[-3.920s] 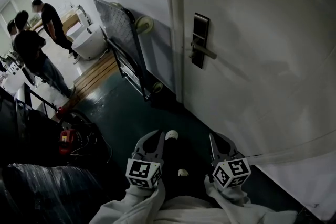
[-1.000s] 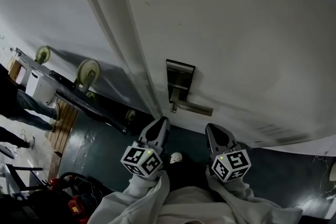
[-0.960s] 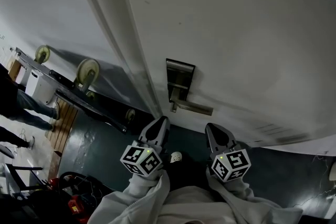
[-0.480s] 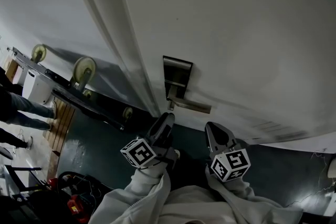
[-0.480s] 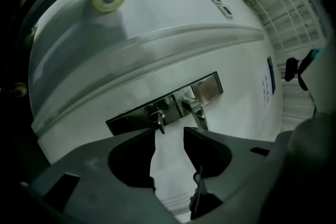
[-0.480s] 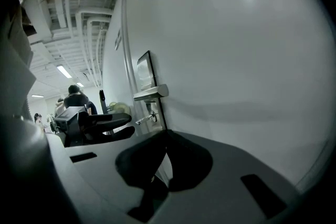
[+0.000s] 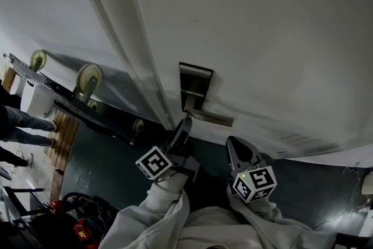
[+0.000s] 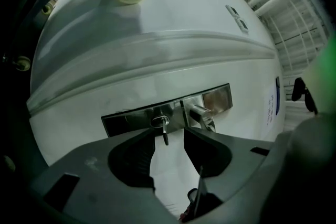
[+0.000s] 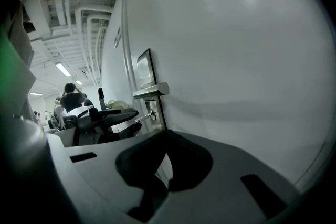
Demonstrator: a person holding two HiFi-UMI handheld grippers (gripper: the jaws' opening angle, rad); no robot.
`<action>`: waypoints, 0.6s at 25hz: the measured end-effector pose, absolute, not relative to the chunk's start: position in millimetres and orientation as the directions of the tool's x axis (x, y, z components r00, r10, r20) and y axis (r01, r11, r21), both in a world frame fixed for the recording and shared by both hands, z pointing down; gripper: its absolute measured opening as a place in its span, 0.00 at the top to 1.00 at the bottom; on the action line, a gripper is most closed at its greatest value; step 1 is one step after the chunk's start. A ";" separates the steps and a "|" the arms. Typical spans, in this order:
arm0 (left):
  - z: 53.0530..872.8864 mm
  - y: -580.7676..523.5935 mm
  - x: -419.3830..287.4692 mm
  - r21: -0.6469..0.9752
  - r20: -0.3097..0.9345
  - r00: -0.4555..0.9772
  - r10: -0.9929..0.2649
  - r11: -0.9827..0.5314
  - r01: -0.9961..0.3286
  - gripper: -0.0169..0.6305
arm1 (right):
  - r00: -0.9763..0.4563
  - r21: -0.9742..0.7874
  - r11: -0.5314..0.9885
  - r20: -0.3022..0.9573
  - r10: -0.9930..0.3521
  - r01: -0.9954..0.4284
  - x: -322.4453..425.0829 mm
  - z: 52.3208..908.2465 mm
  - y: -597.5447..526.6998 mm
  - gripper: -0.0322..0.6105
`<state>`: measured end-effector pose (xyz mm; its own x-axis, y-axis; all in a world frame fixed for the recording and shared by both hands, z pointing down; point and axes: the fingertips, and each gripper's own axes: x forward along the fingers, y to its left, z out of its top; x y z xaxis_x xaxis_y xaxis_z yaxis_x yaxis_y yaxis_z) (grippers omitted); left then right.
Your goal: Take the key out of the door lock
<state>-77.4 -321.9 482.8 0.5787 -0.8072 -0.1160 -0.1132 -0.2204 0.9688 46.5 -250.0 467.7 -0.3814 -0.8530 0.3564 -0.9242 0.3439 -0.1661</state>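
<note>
The key (image 8: pixel 164 130) sat in the keyhole of the metal lock plate (image 8: pixel 126 119) on the white door (image 7: pixel 262 38), just beside the lever handle (image 8: pixel 202 116), and its free end pointed out toward the camera. The left gripper (image 8: pixel 169 135) was held close before the plate and its fingers (image 8: pixel 207 152) were opening. The key showed in the gap between the tips, and neither pad touched it (whether it was already between them or just ahead, I could not tell). The right gripper (image 7: pixel 234 147) waited lower, apart from the lock, with its fingers together on nothing. I judged that the step in hand was to reach and grip. To do it well, the left gripper should go forward until the pads stand on both flat sides of the key head, then close firmly. After that it should pull straight out along the key, without bending it sideways and without knocking the handle.
</note>
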 end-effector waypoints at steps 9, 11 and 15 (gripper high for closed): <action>484.0 -329.9 -71.7 0.981 -0.148 0.575 -0.805 -0.194 -0.018 0.77 | -0.372 -0.154 0.339 0.354 -0.858 -0.928 45.6 465.1 -246.0 0.87; 486.5 -329.5 -72.0 0.983 -0.138 0.572 -0.809 -0.180 -0.017 0.84 | -0.373 -0.154 0.340 0.351 -0.859 -0.928 44.0 464.7 -244.9 0.87; 487.1 -331.3 -73.5 0.983 -0.152 0.563 -0.812 -0.182 0.003 0.91 | -0.371 -0.154 0.337 0.348 -0.861 -0.929 41.7 465.0 -241.6 0.87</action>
